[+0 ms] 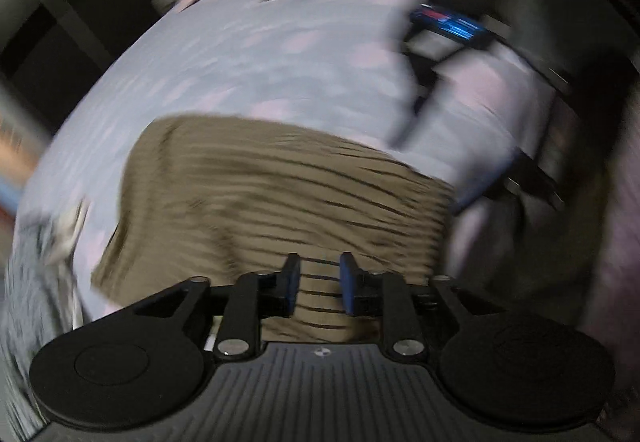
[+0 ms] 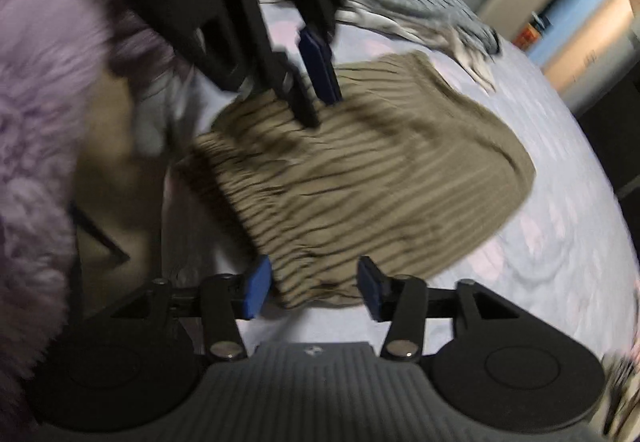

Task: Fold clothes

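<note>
Both views are motion-blurred. A khaki ribbed garment [image 2: 372, 177] lies spread flat on a pale lavender bedsheet [image 2: 560, 234].

The left gripper [image 1: 319, 282] has its jaws apart with a modest gap; the garment's near edge lies between and just ahead of them, and contact cannot be confirmed. In the right wrist view it [image 2: 316, 89] stands tilted over the garment's far edge.

The right gripper [image 2: 312, 288] has its jaws spread wide, with the garment's near corner lying between them, not clamped.

A crumpled grey striped cloth [image 2: 420, 13] lies beyond the garment. A fluffy lilac sleeve [image 2: 36, 101] sits left of the right jaws.
</note>
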